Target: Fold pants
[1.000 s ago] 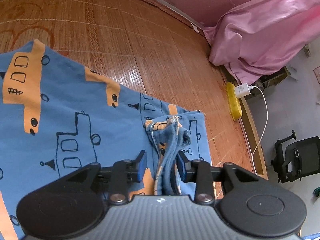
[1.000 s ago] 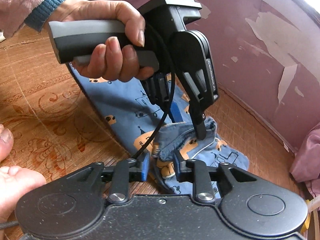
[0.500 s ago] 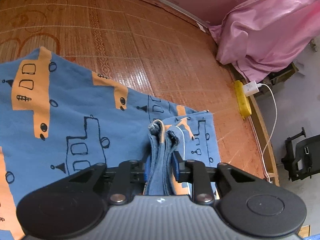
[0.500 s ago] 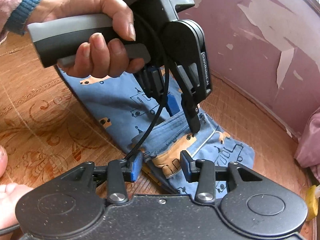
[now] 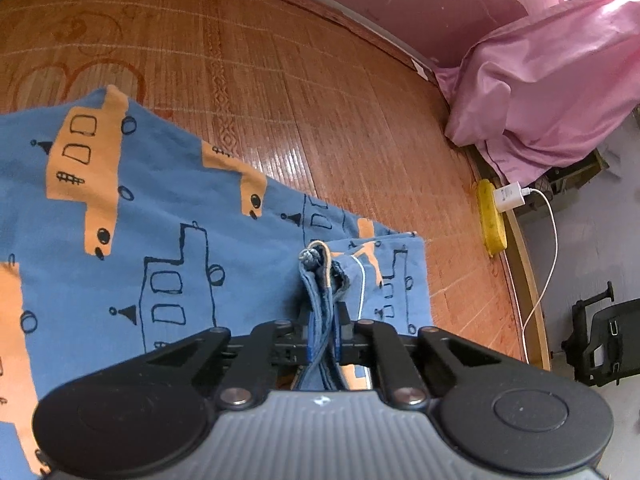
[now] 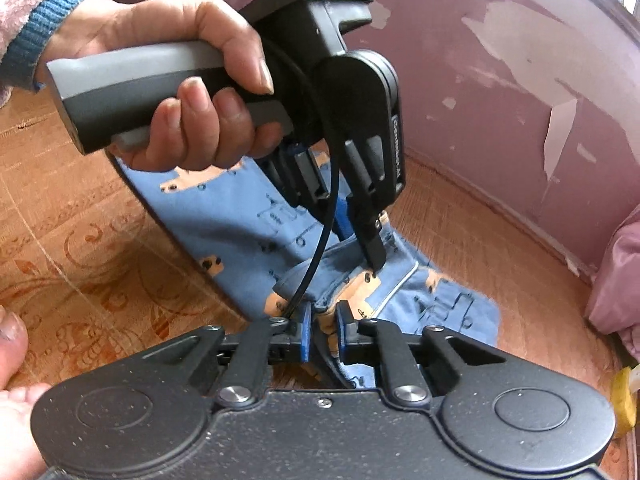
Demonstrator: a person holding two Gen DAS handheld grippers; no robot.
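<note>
Your left gripper [image 5: 323, 330]: clamped on a bunched fold of the pants [image 5: 168, 216]
Your right gripper [image 6: 322, 330]: pinching the pants' edge, over the mat [image 5: 320, 92]

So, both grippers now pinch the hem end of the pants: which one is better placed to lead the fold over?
Probably neither alone. The left gripper and the right gripper are each shut on bunched fabric at the same end of the pants, so they should lift together; the left sits further in over the fabric.

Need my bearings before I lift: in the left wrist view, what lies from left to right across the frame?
Blue pants spread on the mat → left tongs shut on a bunched edge of them → yellow power strip → white cable → black office chair.
</note>
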